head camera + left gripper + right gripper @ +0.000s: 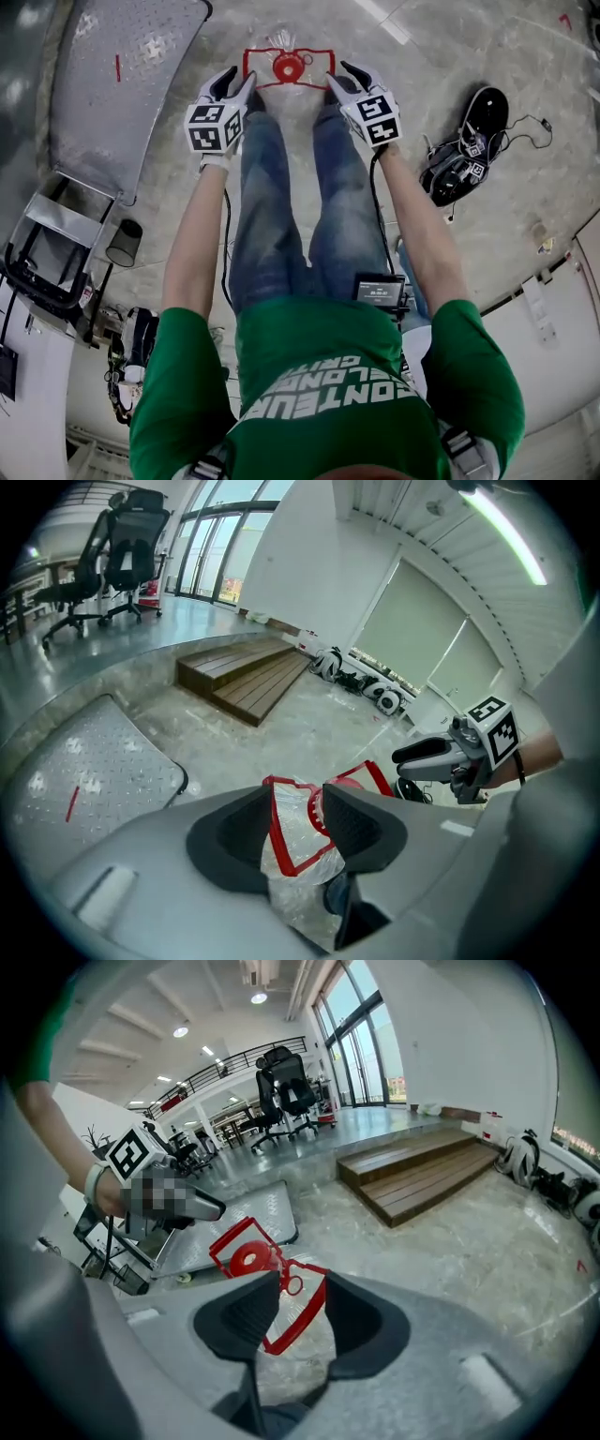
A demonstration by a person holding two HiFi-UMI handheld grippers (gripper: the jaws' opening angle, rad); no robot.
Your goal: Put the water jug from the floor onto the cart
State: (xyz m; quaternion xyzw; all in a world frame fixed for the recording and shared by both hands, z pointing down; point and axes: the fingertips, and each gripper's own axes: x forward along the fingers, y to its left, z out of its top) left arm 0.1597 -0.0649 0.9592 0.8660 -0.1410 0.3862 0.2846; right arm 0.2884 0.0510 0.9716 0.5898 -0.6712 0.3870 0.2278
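Note:
The water jug stands on the floor in front of the person's feet: clear plastic, a red cap and a red carrying frame on top. My left gripper is at the frame's left side and my right gripper at its right side. In the left gripper view the open jaws straddle a red frame bar without pressing on it. In the right gripper view the open jaws likewise straddle a red bar, with the cap just beyond. The cart's metal deck lies to the left of the jug.
The cart's push handle is at the near left, with a dark cup beside it. A black pair of shoes with cables lies on the floor to the right. A low wooden step and office chairs stand farther off.

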